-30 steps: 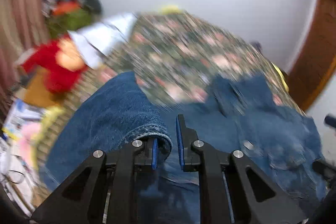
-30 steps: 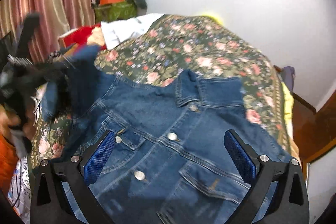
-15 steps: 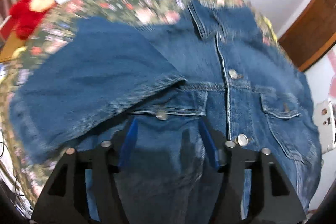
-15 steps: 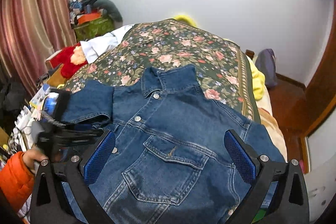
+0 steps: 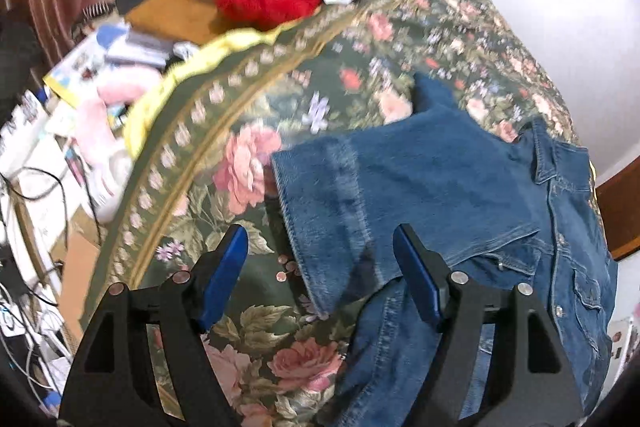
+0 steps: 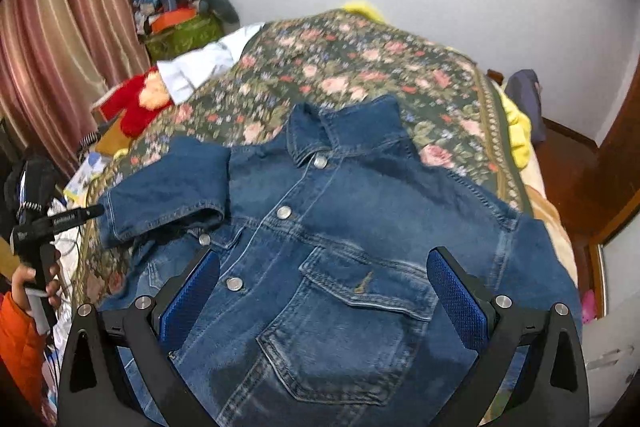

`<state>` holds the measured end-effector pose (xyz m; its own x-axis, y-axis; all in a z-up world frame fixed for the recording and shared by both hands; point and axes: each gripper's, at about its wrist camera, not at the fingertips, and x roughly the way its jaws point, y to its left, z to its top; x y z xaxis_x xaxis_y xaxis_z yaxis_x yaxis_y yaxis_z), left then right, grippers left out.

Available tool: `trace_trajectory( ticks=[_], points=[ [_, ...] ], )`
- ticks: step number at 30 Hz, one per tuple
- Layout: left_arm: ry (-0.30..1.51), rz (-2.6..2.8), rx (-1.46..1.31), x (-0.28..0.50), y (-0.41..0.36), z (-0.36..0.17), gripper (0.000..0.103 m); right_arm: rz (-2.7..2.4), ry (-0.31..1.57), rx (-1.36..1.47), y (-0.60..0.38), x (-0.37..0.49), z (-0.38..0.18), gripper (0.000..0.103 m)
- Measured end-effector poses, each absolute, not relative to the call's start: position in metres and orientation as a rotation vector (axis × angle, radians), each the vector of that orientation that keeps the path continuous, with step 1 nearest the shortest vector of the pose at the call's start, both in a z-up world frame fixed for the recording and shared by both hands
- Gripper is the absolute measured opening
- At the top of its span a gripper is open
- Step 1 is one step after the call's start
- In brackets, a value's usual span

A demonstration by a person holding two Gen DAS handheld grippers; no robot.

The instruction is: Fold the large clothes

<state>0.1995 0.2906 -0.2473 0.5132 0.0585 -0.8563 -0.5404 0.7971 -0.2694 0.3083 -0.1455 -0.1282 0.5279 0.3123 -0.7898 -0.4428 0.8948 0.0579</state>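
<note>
Denim jacket [image 6: 340, 267] lies buttoned on floral bedspread [image 6: 360, 67], sleeve [image 6: 168, 187] folded across.

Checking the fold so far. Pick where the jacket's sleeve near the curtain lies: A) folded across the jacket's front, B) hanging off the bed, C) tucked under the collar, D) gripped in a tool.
A: the sleeve lies folded across the jacket front, free of both tools.

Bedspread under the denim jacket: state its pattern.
The bedspread is dark green with pink roses; the right wrist view shows it best.
</note>
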Motion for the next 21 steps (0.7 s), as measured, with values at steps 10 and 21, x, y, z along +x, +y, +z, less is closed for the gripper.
trace_trajectory(
  ticks=[10,21],
  points=[
    [0.992,0.398,-0.306,0.229,0.255,-0.246,0.020,0.485,1.066,-0.182,-0.107,0.331,-0.179,0.103],
    [0.690,0.214,-0.042,0.275,0.165,-0.095,0.008,0.464,0.997,-0.115,-0.143,0.341,-0.161,0.103]
  ],
)
